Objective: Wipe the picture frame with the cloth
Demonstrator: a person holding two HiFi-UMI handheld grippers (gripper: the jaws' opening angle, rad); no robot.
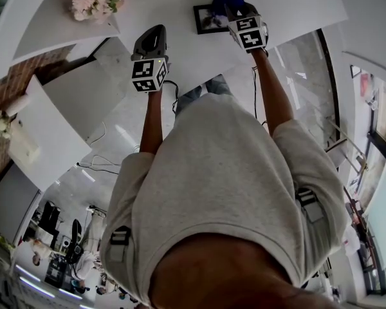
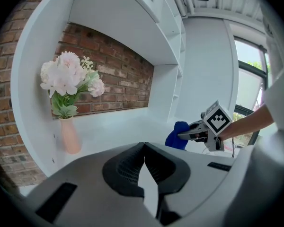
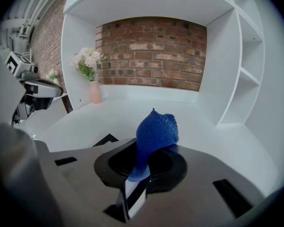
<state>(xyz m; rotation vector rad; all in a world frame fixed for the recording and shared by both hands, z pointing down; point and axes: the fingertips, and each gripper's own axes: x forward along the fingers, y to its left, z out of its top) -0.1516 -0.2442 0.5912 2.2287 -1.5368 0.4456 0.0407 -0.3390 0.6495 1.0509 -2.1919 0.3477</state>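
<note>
Cloth is clamped in right gripper, soft; left gripper is closed, empty; picture frame likely light, tippy, best steadied at edge.

No legible txt, nos. or brands; left gripper cube & right gripper cube: only b/w squares.

The cloth is blue fabric with a coarse, visible weave, the worktop is smooth matt white, the back wall is rough red brick, and the left hand-held gripper is matt grey plastic with dark ribbed pads.
</note>
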